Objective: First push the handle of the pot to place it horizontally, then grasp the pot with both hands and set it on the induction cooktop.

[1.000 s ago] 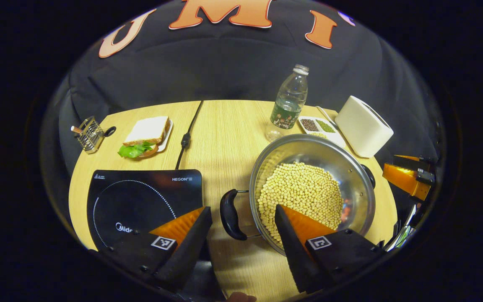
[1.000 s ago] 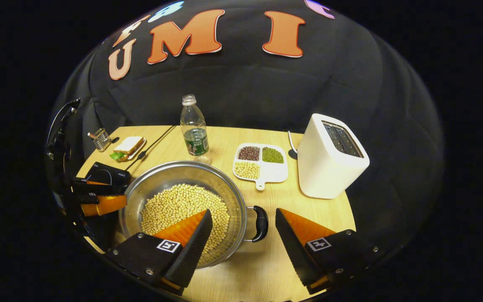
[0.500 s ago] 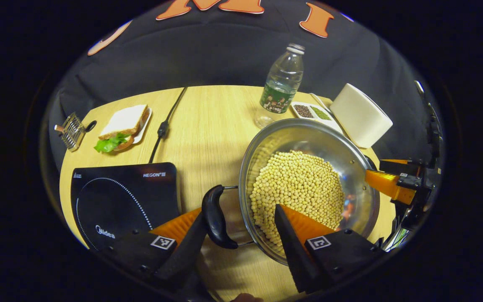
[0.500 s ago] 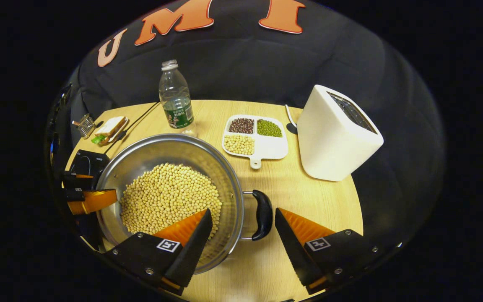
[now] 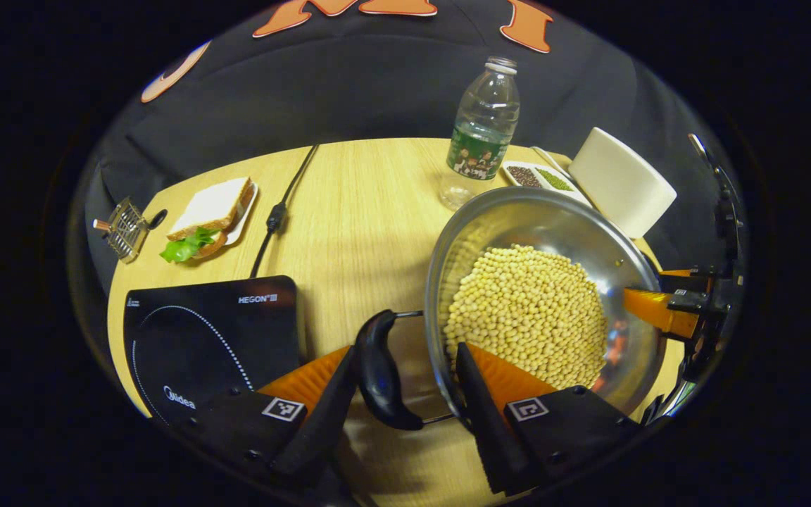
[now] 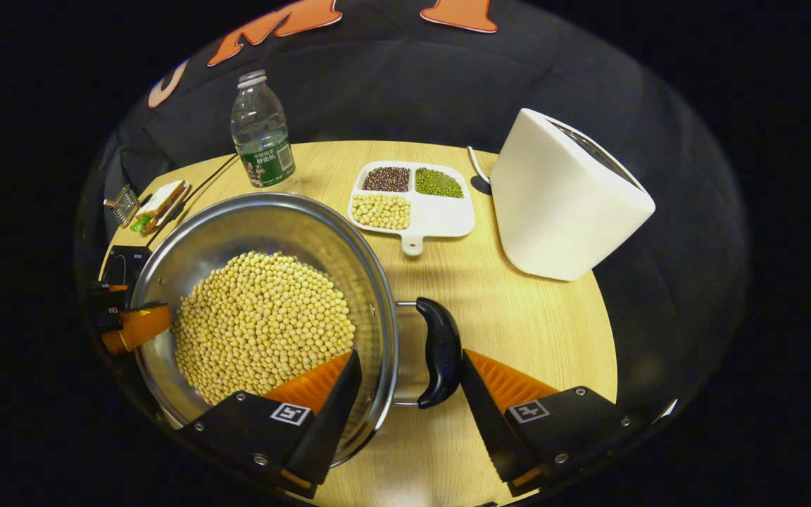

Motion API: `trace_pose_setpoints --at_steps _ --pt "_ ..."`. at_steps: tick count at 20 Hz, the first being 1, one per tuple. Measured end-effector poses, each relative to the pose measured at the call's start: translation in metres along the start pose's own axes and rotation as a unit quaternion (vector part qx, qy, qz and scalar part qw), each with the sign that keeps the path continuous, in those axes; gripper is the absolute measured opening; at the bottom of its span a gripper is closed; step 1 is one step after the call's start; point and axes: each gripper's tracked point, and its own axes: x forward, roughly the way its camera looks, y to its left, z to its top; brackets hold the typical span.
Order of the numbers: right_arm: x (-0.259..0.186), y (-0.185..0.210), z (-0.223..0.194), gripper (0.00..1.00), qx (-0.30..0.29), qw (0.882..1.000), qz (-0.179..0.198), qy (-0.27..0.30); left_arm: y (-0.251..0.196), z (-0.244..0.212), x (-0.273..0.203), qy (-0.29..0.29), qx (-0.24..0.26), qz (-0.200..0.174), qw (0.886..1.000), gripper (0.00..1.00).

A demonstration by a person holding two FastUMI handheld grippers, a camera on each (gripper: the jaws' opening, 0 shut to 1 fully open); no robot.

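Currently the pot [image 5: 543,310], a steel pan holding a layer of pale soybeans [image 5: 529,324], sits on the wooden table [image 5: 370,211] to the right of the induction cooktop [image 5: 208,338], not on it. In the left gripper view, the left gripper [image 5: 405,415] straddles the pot's near black handle [image 5: 381,370]: one finger touches the handle's outer side, the other lies against the rim on the bean side. Jaws are apart, with the handle and its wire bracket between them; a firm clamp cannot be confirmed. In the right gripper view, the right gripper [image 6: 409,415] straddles the opposite black handle [image 6: 437,352]; the outer finger touches the handle's lower end, the inner finger overlaps the rim above the soybeans [image 6: 261,324]. Jaws apart here too, not pressed from both sides. Each gripper appears at the far rim of the pot [image 6: 265,282] in the other's view. Behind the pot: a clear water bottle [image 6: 260,130] standing upright, a white divided dish [image 6: 412,201] with three kinds of beans, and a white toaster [image 6: 564,197] to the right. Far left of the table: a sandwich on a plate [image 5: 212,218], a small wire rack [image 5: 124,229], and a black cable [image 5: 279,208] running toward the cooktop.
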Motion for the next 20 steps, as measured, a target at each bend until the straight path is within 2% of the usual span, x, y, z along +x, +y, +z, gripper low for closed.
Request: trace_pose_setpoints --at_steps 2,3,10,14,20 --pt "0.001 0.003 0.0 0.81 0.007 1.0 0.005 -0.002 -0.003 0.003 0.002 -0.002 0.0 -0.004 1.0 0.88" --pt "0.001 0.003 0.0 0.77 0.011 1.0 0.004 -0.003 -0.003 0.001 0.004 -0.002 0.004 0.003 1.0 0.84" --pt "-0.005 0.009 -0.004 0.66 0.033 0.999 0.005 0.01 0.008 0.008 0.008 -0.013 0.002 0.054 0.998 0.7" --pt "-0.006 0.017 -0.006 0.59 0.054 0.998 0.016 0.012 0.013 0.012 -0.003 -0.022 0.006 0.077 0.997 0.67" --pt "-0.004 0.012 0.003 0.58 0.054 0.998 0.028 -0.015 0.028 0.032 -0.031 -0.055 0.025 0.094 0.994 0.66"
